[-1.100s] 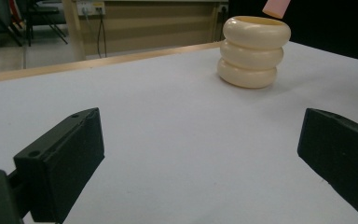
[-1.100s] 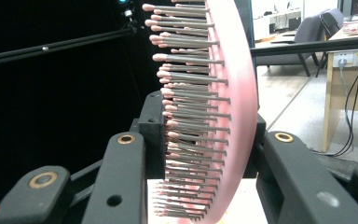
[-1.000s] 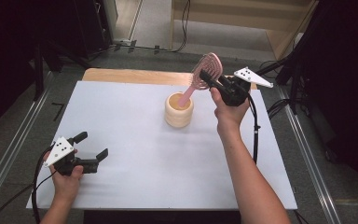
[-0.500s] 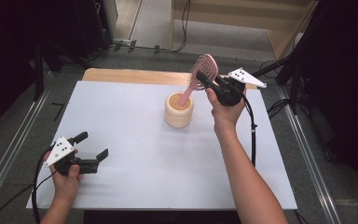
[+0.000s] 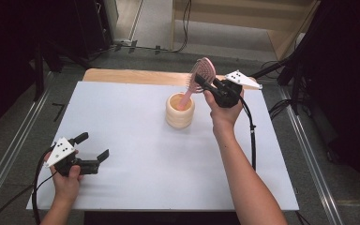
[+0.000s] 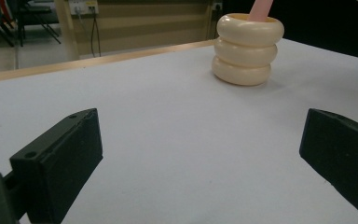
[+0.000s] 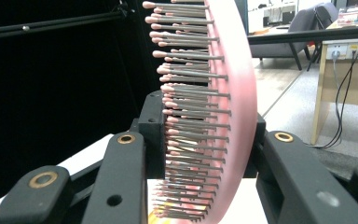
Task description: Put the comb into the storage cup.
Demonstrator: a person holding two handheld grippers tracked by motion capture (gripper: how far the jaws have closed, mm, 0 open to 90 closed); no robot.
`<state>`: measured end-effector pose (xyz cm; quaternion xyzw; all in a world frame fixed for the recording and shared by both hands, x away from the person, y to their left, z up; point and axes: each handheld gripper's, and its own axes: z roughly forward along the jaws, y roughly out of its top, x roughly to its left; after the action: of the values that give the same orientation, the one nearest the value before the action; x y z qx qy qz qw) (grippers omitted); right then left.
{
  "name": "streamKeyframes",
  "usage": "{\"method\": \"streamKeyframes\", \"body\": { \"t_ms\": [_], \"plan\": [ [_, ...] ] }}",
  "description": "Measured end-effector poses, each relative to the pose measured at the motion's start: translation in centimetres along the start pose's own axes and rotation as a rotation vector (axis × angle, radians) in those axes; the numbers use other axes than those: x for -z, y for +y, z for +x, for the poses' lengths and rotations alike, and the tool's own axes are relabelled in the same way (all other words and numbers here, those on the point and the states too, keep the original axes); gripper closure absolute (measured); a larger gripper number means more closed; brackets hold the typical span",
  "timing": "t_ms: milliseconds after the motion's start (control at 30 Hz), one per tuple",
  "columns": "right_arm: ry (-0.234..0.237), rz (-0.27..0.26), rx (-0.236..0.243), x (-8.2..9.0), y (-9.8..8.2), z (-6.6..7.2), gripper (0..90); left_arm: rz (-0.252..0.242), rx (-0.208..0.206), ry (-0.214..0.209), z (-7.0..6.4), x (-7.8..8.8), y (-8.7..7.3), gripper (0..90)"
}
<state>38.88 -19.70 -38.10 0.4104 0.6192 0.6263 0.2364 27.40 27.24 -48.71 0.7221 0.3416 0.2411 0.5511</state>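
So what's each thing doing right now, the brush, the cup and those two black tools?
Pink hairbrush: tilted, handle end down inside the cup, head clamped.
Cream ribbed cup: upright on the white table.
Right tool: shut on the brush head.
Left tool: open, holding nothing, low over the table.

We count one pink hairbrush (image 5: 200,75) at the upper centre of the high view and one cream ribbed holder (image 5: 180,111) just below it. We see two grippers, the left gripper (image 5: 93,148) at lower left and the right gripper (image 5: 208,84) at upper right, and one white table (image 5: 145,159).
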Motion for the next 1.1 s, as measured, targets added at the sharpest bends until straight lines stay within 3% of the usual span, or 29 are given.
{"method": "streamKeyframes", "body": {
  "t_ms": [367, 767, 1100],
  "plan": [
    [-0.012, 0.047, -0.005, -0.7, -1.6, -0.4, 62.1, 0.004, -0.002, -0.001, 0.0, 0.0, 0.0, 0.0],
    [-0.013, 0.061, 0.006, -1.5, -2.7, 0.0, 62.2, 0.004, -0.003, 0.001, 0.0, 0.0, 0.0, 0.0],
    [-0.016, 0.077, -0.033, -2.0, -3.9, -0.4, 62.1, 0.004, -0.002, 0.002, 0.0, 0.0, 0.0, 0.0]
  ]
}}
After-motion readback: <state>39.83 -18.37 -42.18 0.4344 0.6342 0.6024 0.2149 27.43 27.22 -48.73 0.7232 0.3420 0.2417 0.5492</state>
